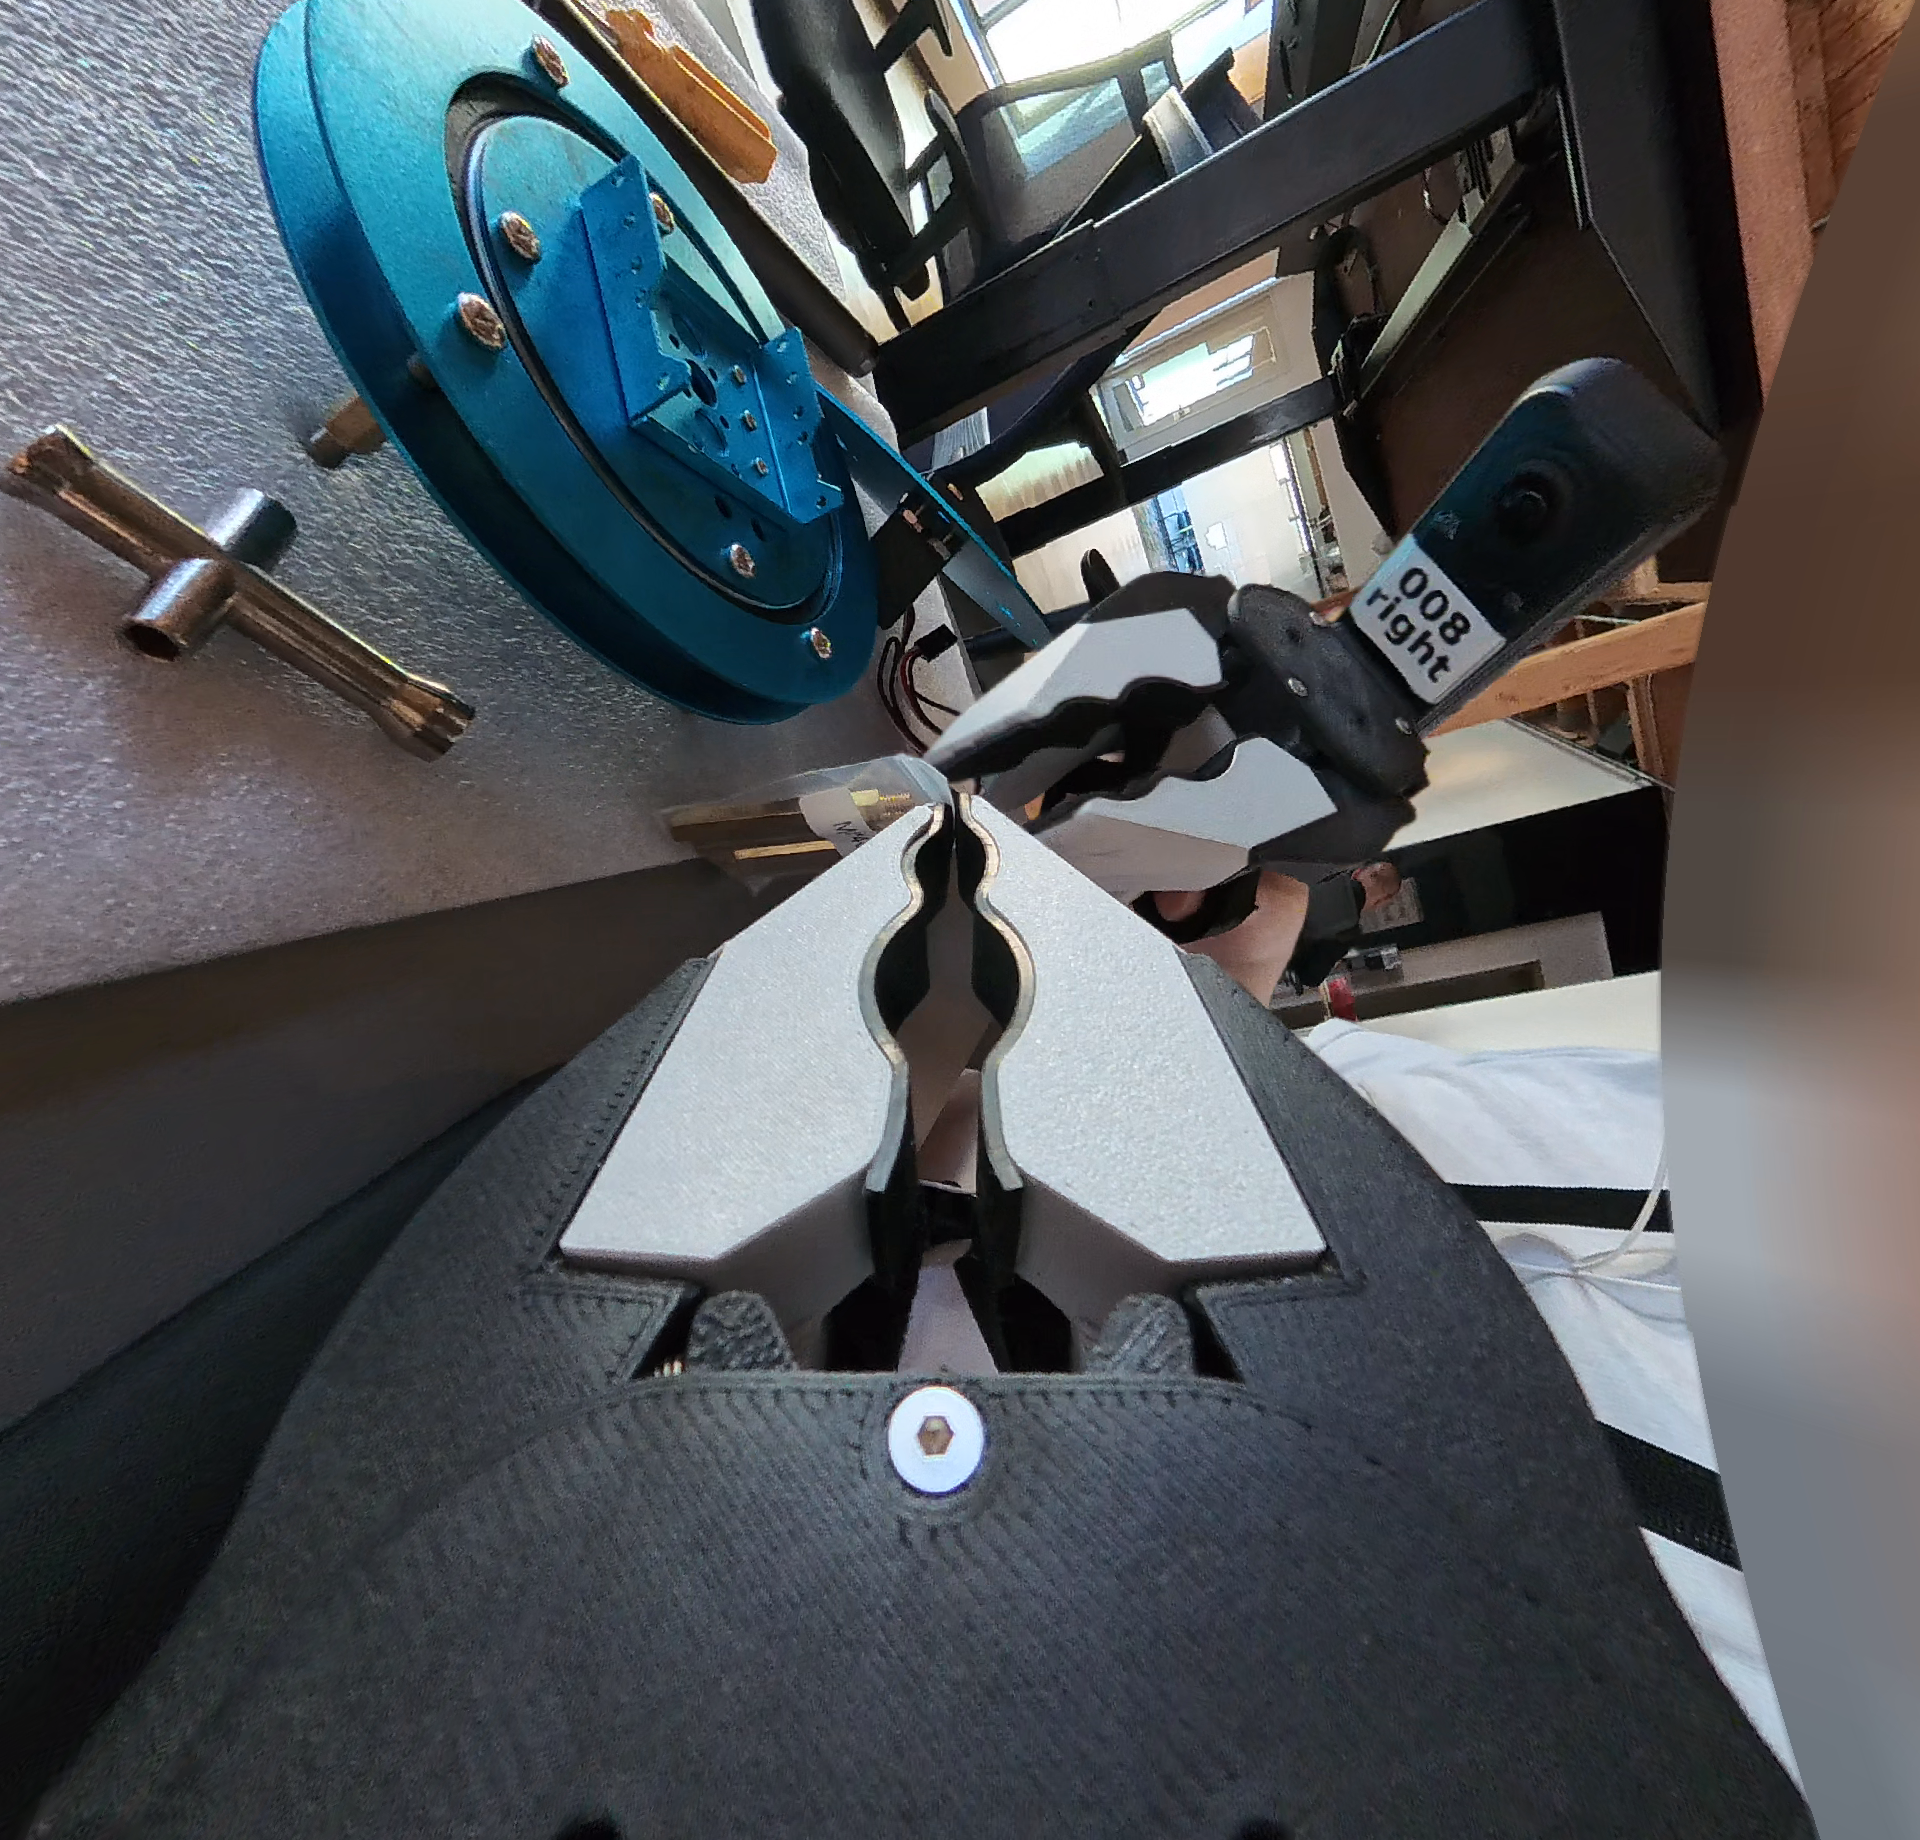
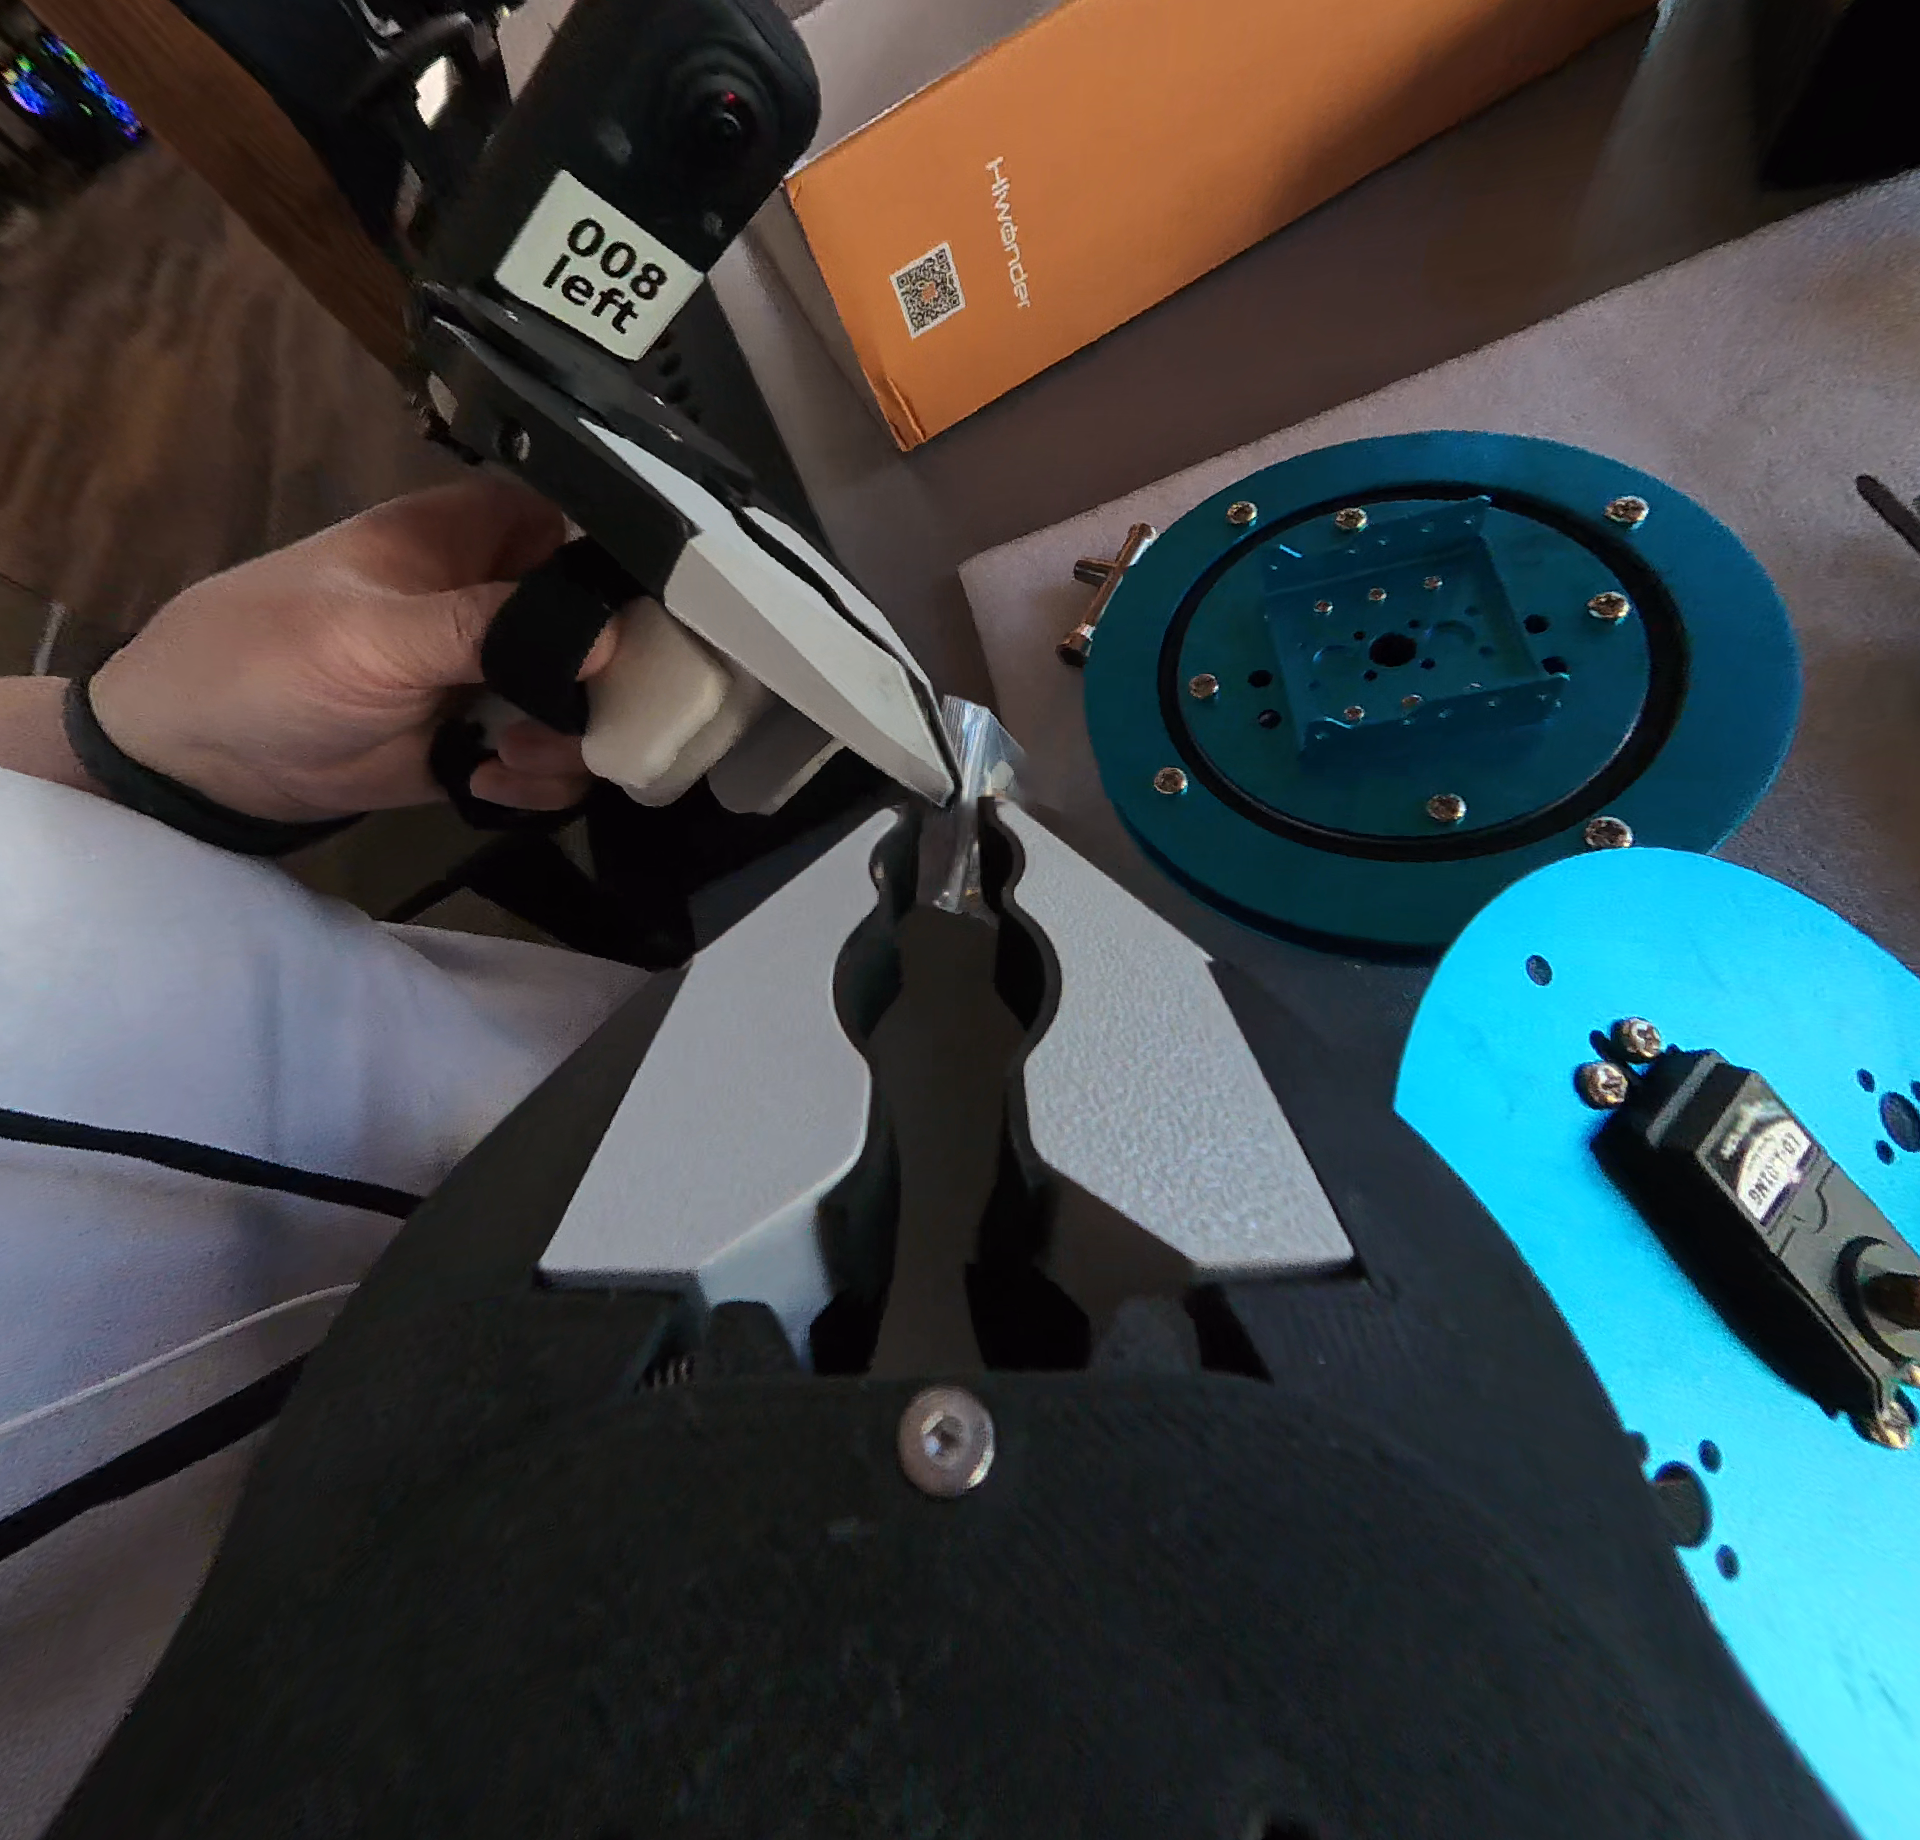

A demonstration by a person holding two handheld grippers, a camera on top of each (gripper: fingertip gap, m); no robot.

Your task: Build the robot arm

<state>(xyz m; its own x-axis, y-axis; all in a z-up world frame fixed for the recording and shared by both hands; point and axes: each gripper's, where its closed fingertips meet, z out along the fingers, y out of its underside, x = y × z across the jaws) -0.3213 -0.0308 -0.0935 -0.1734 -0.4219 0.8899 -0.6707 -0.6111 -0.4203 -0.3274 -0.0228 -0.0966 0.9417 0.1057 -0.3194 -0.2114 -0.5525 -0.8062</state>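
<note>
A small clear plastic bag (image 1: 873,791) with a white label and brass parts inside hangs between both grippers near the table edge. My left gripper (image 1: 954,811) is shut on one edge of it. My right gripper (image 2: 951,829) is shut on the bag (image 2: 982,746) from the other side. The two sets of fingertips almost touch. The right gripper also shows in the left wrist view (image 1: 940,764), and the left gripper in the right wrist view (image 2: 940,788), held by a bare hand (image 2: 312,647).
A round dark-blue turntable base (image 2: 1434,668) with a blue bracket lies on the white foam mat (image 2: 1818,388); it also shows in the left wrist view (image 1: 561,367). A metal cross wrench (image 1: 229,575) lies beside it. A light-blue plate (image 2: 1558,1271) carries a black servo (image 2: 1766,1198). An orange box (image 2: 1195,159) stands behind. The tips of both grippers are at nearly the same place.
</note>
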